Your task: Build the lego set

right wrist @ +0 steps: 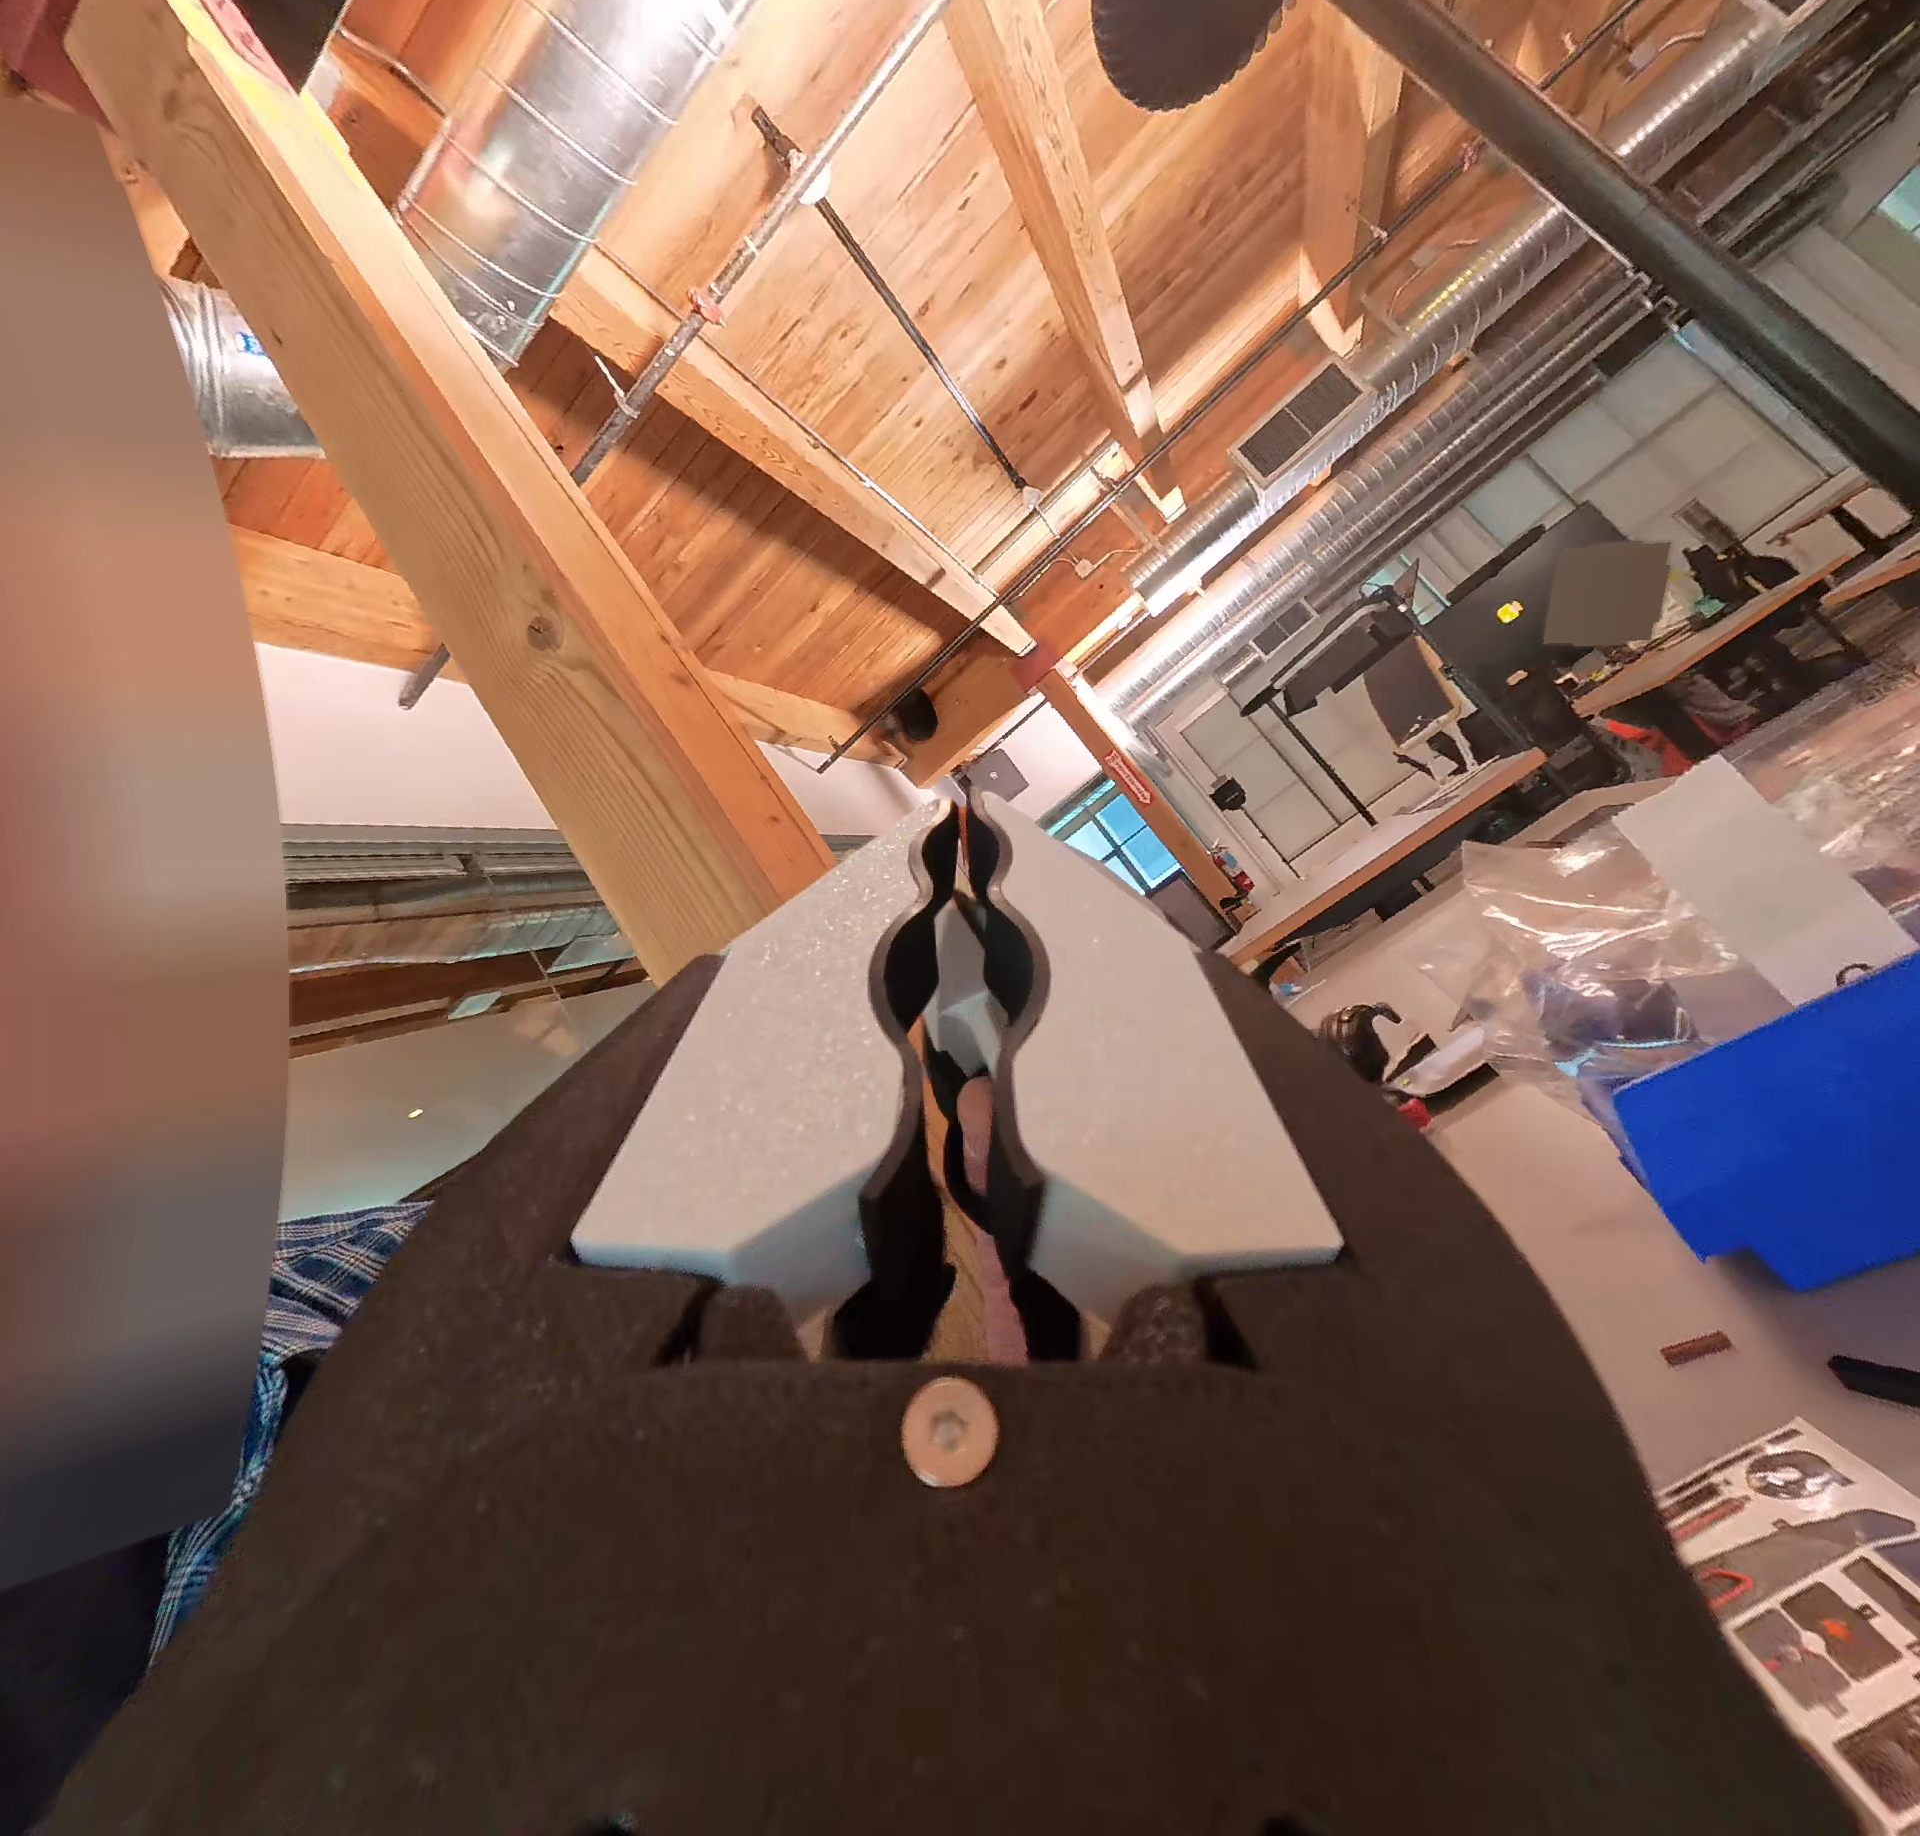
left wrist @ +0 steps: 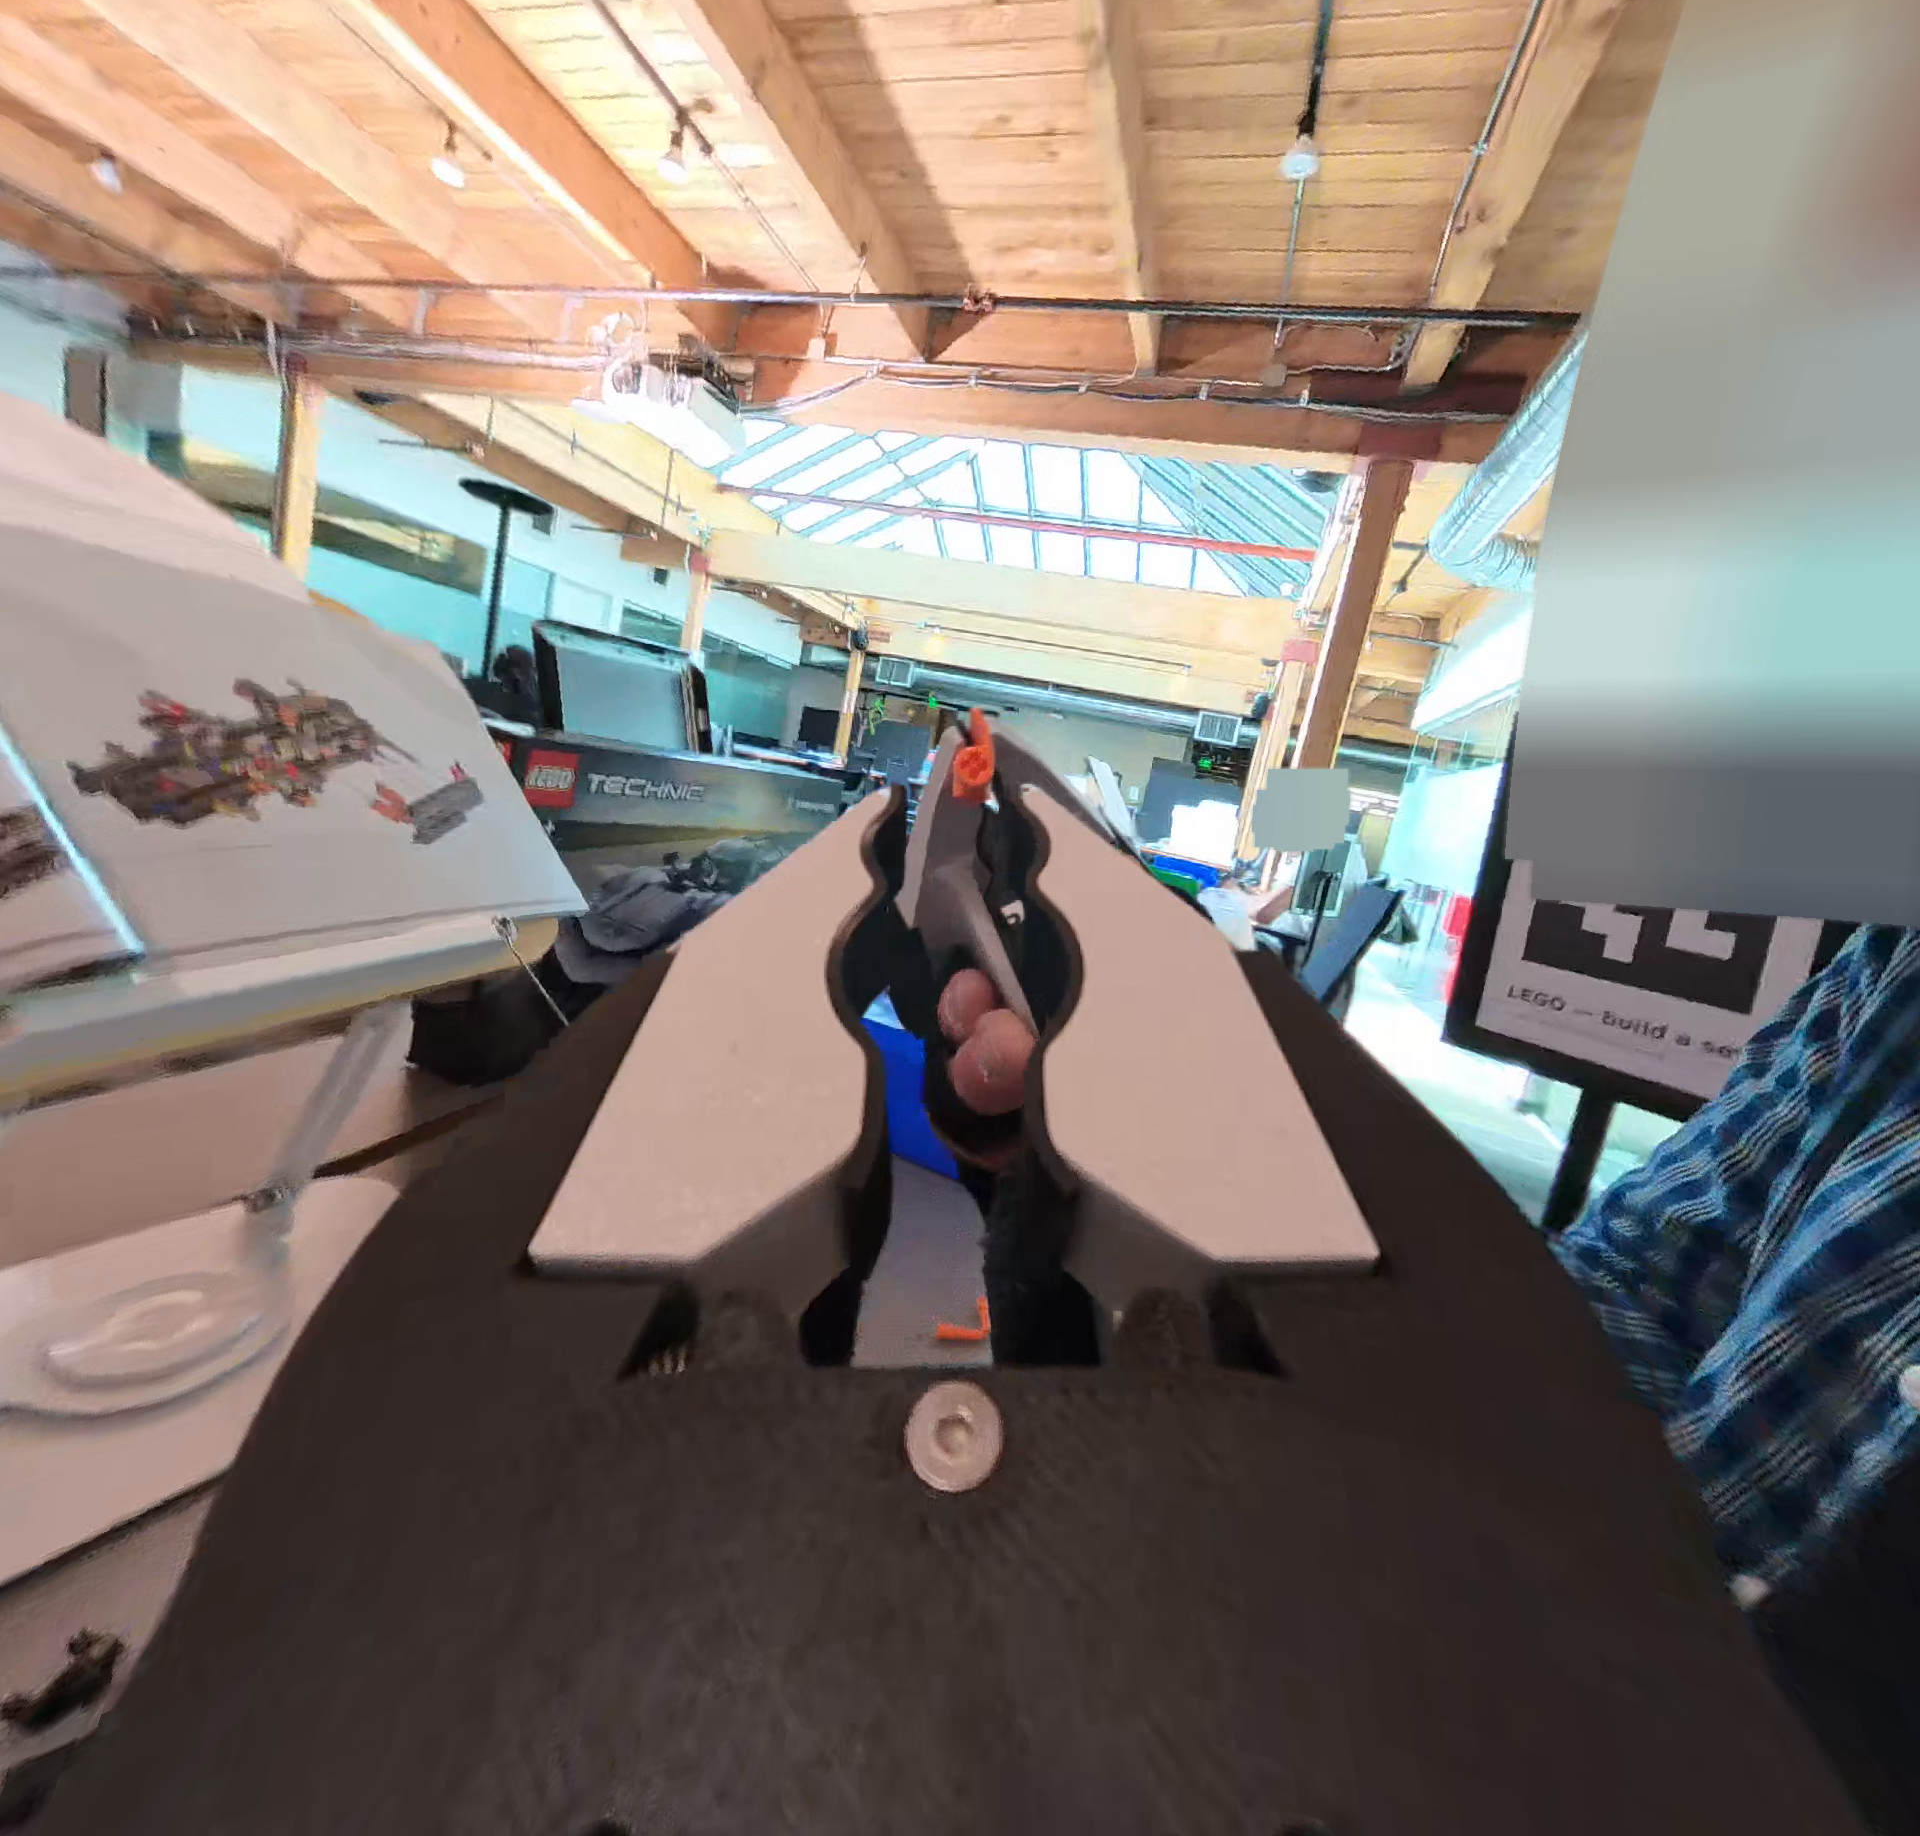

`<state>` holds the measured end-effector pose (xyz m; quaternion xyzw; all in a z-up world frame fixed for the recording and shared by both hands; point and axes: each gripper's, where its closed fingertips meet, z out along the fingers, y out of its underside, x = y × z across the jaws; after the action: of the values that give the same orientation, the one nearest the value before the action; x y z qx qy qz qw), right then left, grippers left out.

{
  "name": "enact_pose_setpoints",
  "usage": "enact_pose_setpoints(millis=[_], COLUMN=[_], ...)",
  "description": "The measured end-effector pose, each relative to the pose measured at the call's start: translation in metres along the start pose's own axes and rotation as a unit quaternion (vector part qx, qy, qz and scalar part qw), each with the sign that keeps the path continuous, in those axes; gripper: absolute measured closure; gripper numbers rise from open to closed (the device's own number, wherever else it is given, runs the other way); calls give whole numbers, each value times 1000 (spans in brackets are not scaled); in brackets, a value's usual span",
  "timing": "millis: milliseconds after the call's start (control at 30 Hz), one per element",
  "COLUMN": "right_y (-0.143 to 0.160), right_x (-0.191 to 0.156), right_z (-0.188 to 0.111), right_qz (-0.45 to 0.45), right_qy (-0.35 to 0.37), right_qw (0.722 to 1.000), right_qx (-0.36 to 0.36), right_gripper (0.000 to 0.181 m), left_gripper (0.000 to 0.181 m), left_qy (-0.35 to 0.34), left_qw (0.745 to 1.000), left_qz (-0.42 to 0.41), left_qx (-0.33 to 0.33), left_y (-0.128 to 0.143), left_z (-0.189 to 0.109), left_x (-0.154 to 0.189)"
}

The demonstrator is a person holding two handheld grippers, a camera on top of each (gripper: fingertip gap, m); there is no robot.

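Observation:
Both grippers are raised and point at each other. In the left wrist view my left gripper (left wrist: 958, 799) is open, its grey fingers standing apart on either side of the right gripper's fingers (left wrist: 951, 872). These pinch a small orange lego piece (left wrist: 971, 763) at their tips. A hand's fingertips (left wrist: 977, 1038) show behind the gap. In the right wrist view my right gripper (right wrist: 964, 812) is shut, with only a thin sliver between its tips. Part of the left gripper's grey finger (right wrist: 961, 997) shows through the gap.
An open instruction booklet (left wrist: 260, 778) stands on a holder at the left, with the lego box (left wrist: 665, 799) behind it. A blue bin (right wrist: 1787, 1142), clear plastic bags (right wrist: 1621, 913), a printed sheet (right wrist: 1808, 1620) and a small brown piece (right wrist: 1696, 1350) lie on the table. A plaid sleeve (left wrist: 1766, 1267) is at the right.

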<state>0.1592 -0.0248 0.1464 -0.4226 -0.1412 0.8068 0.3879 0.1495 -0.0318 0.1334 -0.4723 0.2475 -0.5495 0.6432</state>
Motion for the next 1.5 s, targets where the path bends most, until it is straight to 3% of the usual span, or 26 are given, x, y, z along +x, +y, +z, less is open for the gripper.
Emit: enact_pose_setpoints(millis=[300,500,533,667,767,833,933,1100,1367,1500], right_y=[13,14,12,9,11,11,7,11,3,2], right_x=[-3,-2,-3,-4,-4,-3,-7,-7,-5,-7], right_z=[5,8,9,4,1,0,4,3,0,-2], right_qz=[44,42,32,-109,-264,-303,-261,-216,-136,-67], right_qy=[-8,5,7,53,107,124,106,71,21,-6], right_qw=[999,999,999,989,946,927,943,958,981,992], right_qx=[-25,-33,-34,-82,-154,-185,-176,-172,-134,-106], right_gripper=[181,180,172,169,166,162,161,178,181,181], left_gripper=[173,174,174,174,175,175,175,175,175,171], left_qy=[-17,-7,-6,23,29,33,35,37,65,75], left_qw=[988,990,993,999,999,999,999,999,990,994], left_qz=[150,137,119,29,-10,-17,-9,-17,-122,-75], left_qx=[-43,-36,-28,-8,-12,-16,-21,-19,29,31], left_y=[1,-1,-3,-10,-10,-9,-6,-6,-6,-4], left_z=[-1,-5,-6,-8,-7,-5,1,5,11,11], left_x=[10,10,8,6,4,6,9,10,3,7])
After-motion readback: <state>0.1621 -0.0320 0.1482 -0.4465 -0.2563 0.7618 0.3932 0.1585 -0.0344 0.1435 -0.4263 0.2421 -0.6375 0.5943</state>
